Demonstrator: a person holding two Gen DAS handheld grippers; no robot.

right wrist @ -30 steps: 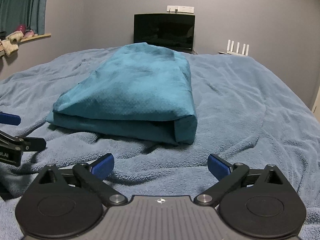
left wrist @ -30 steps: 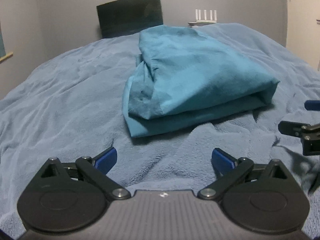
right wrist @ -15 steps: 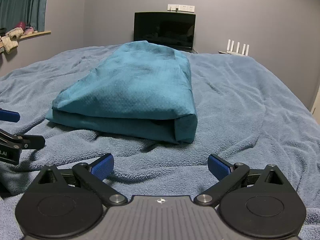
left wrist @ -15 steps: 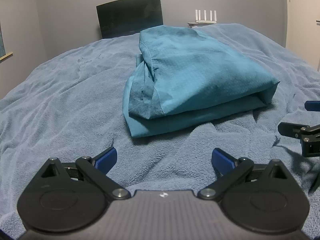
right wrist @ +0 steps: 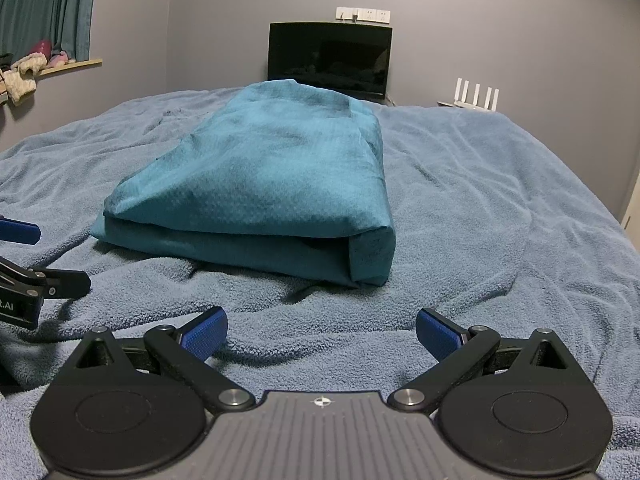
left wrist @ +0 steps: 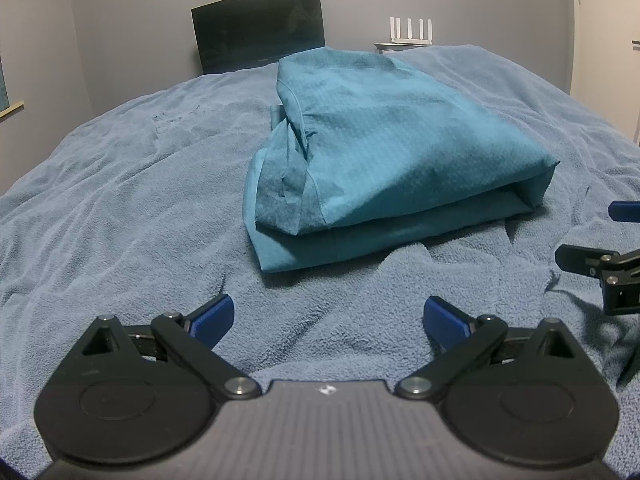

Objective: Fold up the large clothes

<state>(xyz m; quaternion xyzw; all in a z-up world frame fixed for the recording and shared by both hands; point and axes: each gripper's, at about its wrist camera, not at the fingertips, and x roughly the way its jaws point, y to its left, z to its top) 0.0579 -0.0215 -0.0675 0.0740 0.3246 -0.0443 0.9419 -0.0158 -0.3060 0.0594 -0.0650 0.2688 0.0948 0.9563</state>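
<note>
Teal folded garment (left wrist: pixel 384 160) mid-blanket (right wrist: pixel 500 208) — left gripper (left wrist: pixel 328 316), right gripper (right wrist: pixel 320 330) agape, apart.

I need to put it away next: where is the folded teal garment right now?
The folded teal garment lies centred on the blue blanket ahead of both open grippers, with the dark monitor behind it.
</note>
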